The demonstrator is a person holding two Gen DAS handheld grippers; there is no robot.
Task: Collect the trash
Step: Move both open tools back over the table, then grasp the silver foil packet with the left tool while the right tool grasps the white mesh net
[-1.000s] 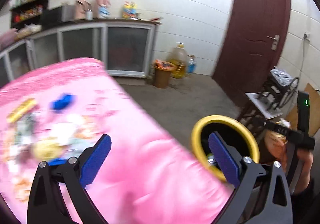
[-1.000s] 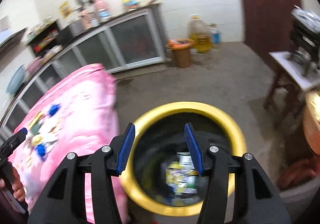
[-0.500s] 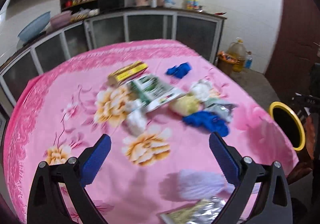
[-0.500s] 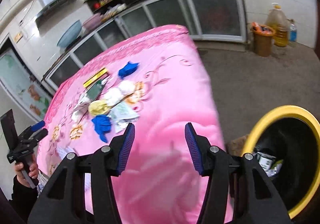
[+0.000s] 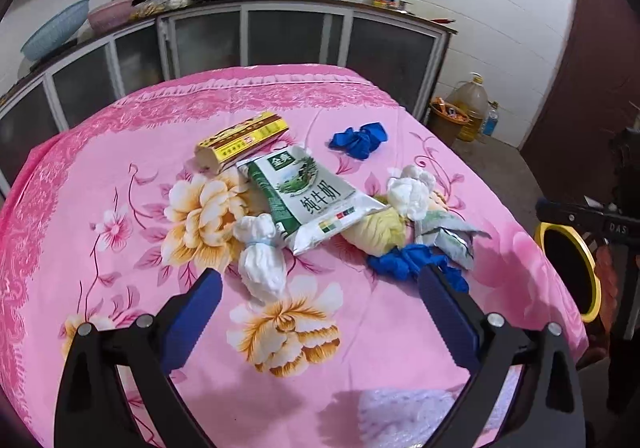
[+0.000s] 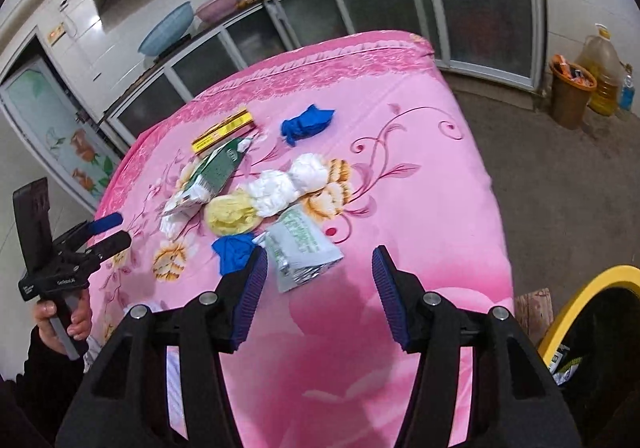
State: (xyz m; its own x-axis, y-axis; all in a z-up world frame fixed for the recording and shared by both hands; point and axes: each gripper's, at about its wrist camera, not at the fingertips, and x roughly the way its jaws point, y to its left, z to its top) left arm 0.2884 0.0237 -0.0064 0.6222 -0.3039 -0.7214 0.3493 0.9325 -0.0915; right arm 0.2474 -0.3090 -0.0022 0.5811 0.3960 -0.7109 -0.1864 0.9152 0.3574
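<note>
Both empty: left hand-held gripper (image 5: 320,312) spread wide, right hand-held gripper (image 6: 318,280) jaws opening. Trash pile (image 5: 320,208) mid-bench (image 5: 100,268); silver wrapper (image 6: 300,248) nearest right edge looks light, crinkly, slippery, pinch its edge.

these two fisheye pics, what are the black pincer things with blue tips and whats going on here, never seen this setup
No robot here: a person holds a handheld two-finger gripper in each hand, and each carries a wide-angle camera looking forward along its blue-padded fingers. One picture comes from the left gripper, the other from the right gripper; the right view also shows the left one in the person's hand.

Both hover over a table with a pink flowered cloth. On it lies trash: a green milk pouch, a yellow box, blue gloves, white tissue wads, a yellow wad and a silver wrapper. A yellow-rimmed bin stands beside the table.

Nothing is held; the right jaws are opening.
</note>
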